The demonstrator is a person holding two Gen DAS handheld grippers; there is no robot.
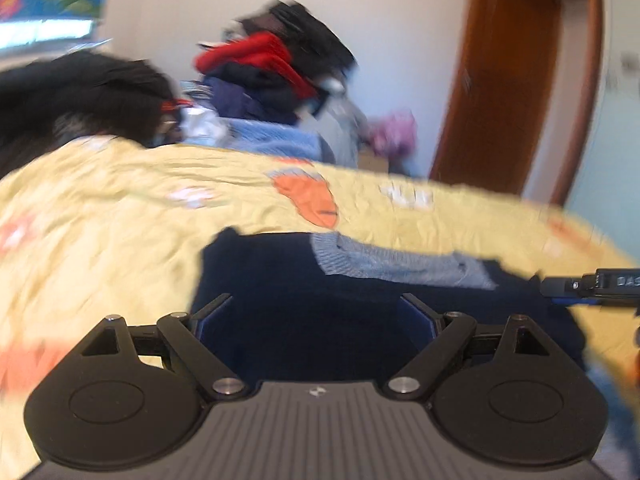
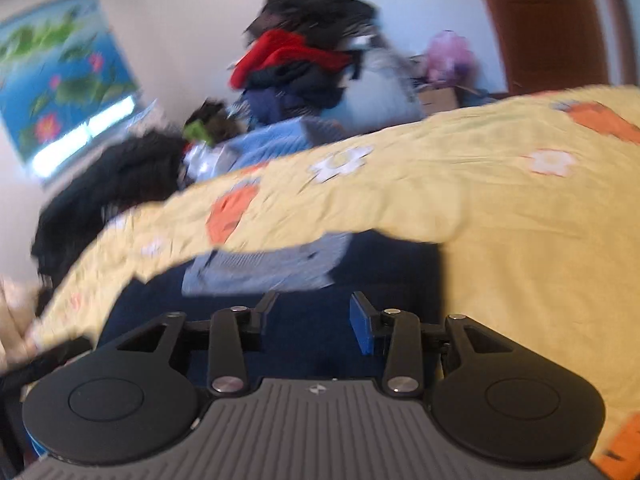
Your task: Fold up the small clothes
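Note:
A small navy garment (image 1: 280,280) with a light blue ribbed band (image 1: 400,266) lies flat on the yellow bedspread (image 1: 120,216). My left gripper (image 1: 316,308) is open, its fingers spread wide just above the garment's near part. My right gripper (image 2: 314,312) is open over the same navy garment (image 2: 392,272), with the ribbed band (image 2: 264,268) just ahead of it. The right gripper's tip shows at the right edge of the left wrist view (image 1: 592,284). Both views are motion-blurred.
A tall pile of clothes (image 1: 276,76) in red, black and navy stands at the far side of the bed, with a black heap (image 1: 76,96) to its left. A brown door (image 1: 504,80) is at the right. The bedspread (image 2: 500,208) has orange and white patches.

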